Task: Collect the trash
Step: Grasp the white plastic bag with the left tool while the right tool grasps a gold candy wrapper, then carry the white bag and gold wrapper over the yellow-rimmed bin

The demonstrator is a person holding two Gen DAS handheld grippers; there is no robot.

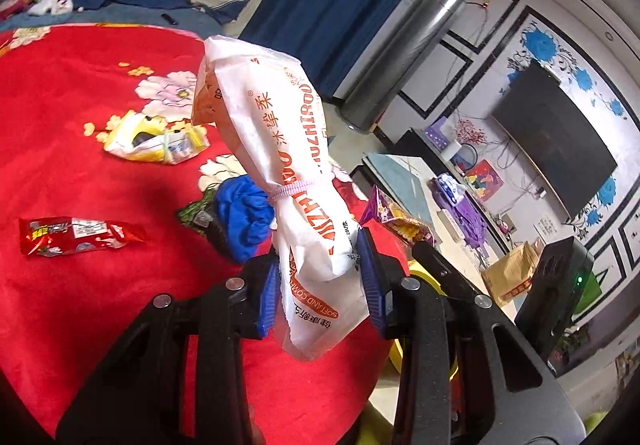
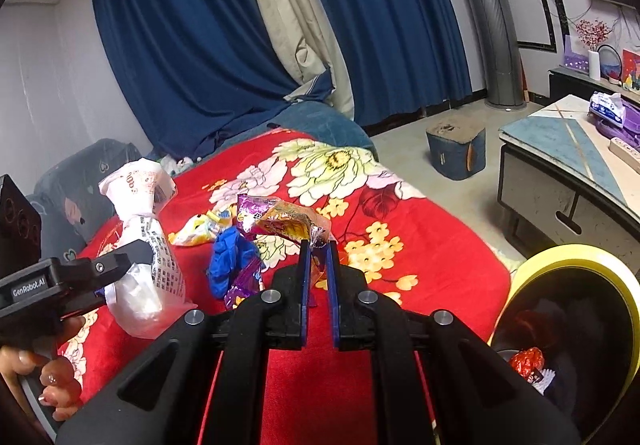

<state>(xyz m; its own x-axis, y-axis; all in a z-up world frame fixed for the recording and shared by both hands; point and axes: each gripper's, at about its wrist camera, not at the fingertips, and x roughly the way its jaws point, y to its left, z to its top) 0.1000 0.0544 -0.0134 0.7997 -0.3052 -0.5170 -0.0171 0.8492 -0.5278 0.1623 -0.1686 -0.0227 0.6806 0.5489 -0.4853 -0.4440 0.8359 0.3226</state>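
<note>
My left gripper [image 1: 320,277] is shut on a white tissue bag [image 1: 280,149] with orange print, held upright above the red floral blanket [image 1: 72,125]; it also shows in the right wrist view [image 2: 140,213]. My right gripper [image 2: 318,249] is shut on a purple and orange snack wrapper [image 2: 280,221], seen in the left wrist view too [image 1: 396,221]. A yellow-rimmed trash bin [image 2: 560,309] with a red wrapper inside stands at the lower right.
On the blanket lie a red wrapper [image 1: 76,237], a yellow packet [image 1: 152,141], a crumpled blue bag [image 1: 244,217] and a green wrapper [image 1: 196,213]. A low table [image 2: 568,157] and a stool [image 2: 456,153] stand on the floor to the right.
</note>
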